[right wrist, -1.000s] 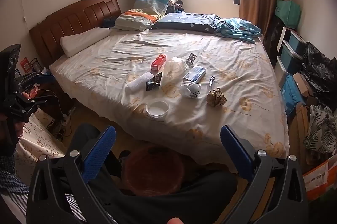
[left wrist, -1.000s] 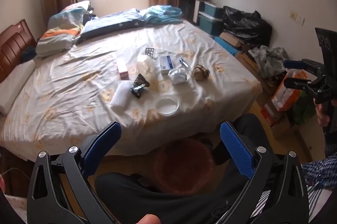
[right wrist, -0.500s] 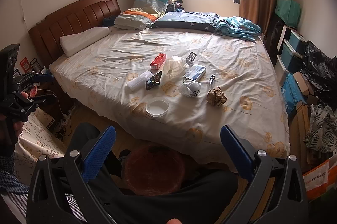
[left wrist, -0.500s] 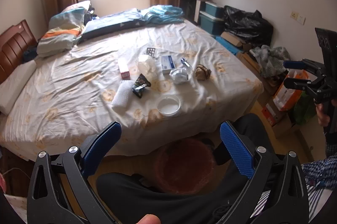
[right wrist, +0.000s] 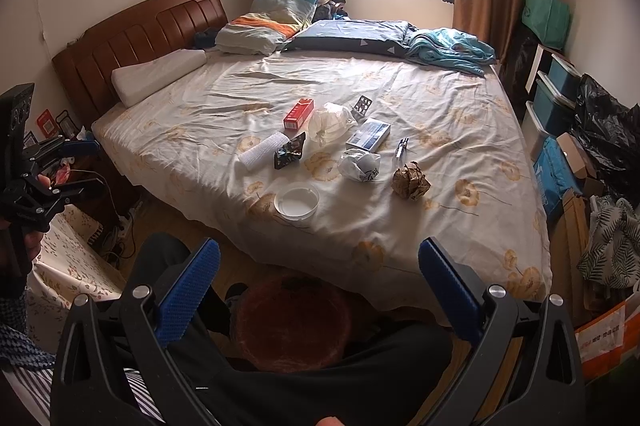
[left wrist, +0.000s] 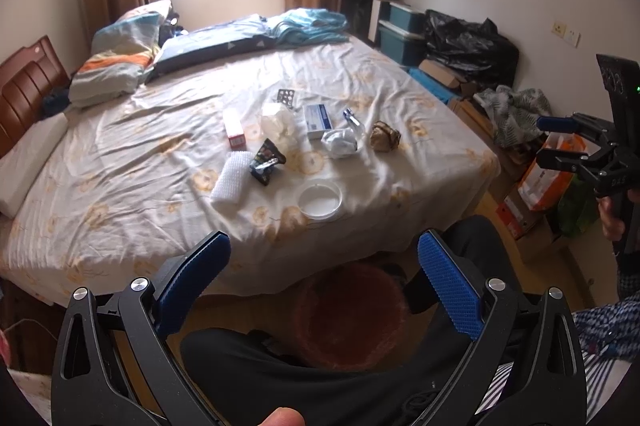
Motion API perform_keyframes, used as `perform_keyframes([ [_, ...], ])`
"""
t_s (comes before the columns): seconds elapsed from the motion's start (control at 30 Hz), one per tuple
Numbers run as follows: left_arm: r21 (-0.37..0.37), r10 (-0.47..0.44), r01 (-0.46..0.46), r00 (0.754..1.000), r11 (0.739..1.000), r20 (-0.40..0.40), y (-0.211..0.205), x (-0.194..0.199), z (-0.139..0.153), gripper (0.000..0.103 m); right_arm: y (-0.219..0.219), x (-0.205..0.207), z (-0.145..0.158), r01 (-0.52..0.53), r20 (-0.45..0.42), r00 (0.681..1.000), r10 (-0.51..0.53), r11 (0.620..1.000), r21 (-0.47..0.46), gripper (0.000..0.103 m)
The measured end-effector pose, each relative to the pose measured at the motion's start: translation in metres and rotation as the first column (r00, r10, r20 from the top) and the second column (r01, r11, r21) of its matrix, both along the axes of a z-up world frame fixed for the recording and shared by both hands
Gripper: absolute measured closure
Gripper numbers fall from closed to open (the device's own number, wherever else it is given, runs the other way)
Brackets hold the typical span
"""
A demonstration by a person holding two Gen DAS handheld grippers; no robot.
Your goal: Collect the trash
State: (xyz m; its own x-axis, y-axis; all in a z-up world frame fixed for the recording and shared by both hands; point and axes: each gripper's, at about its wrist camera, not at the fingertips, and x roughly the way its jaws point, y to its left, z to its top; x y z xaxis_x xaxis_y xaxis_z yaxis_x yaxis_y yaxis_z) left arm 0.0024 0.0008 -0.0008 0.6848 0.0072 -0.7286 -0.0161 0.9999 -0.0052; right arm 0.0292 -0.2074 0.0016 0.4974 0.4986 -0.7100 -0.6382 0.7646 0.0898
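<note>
1. Along the bottom of both wrist views I see my two grippers spread wide with nothing between the blue pads: the left gripper (left wrist: pixel 324 256) and the right gripper (right wrist: pixel 320 262) both hang released in the air short of the bed (right wrist: pixel 460 98), touching nothing.
2. Each gripper also shows in the other's view, the right one at the right edge (left wrist: pixel 560 142), the left one at the left edge (right wrist: pixel 76 162), both with fingers apart.
3. My trash lies clustered at frame centre on the floral sheet: a red carton (right wrist: pixel 298 113), a bubble-wrap roll (right wrist: pixel 262 151), a black foil wrapper (right wrist: pixel 290 151) touching it, a crumpled white bag (right wrist: pixel 330 122), a pill blister (right wrist: pixel 362 105), a blue-and-white box (right wrist: pixel 368 134), a small glass vial (right wrist: pixel 401 148), a crumpled white wrapper (right wrist: pixel 359 165), a crumpled brown paper ball (right wrist: pixel 411 181).
4. A round white dish (right wrist: pixel 297 201) sits nearest the bed edge, apart from the rest.
5. Below centre, a reddish-brown bin (right wrist: pixel 290 322) stands on the floor just beside the bed edge, between my dark-trousered legs.
6. Bare sheet surrounds the cluster; boxes and bags crowd the right side.
</note>
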Motion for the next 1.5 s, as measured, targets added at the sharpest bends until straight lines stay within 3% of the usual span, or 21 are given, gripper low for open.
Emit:
perform_keyframes([
  [0.2, 0.001, -0.005, 0.005, 1.000, 1.000, 0.001, 0.000, 0.000, -0.002, 0.006, -0.005, 0.003, -0.016, 0.004, -0.005, 1.000, -0.004, 1.000, -0.003, 0.005],
  [1.5, -0.007, 0.002, -0.002, 1.000, 1.000, -0.006, 0.003, -0.001, -0.009, 0.006, -0.006, 0.007, -0.025, 0.010, -0.016, 1.000, -0.010, 1.000, -0.013, 0.005],
])
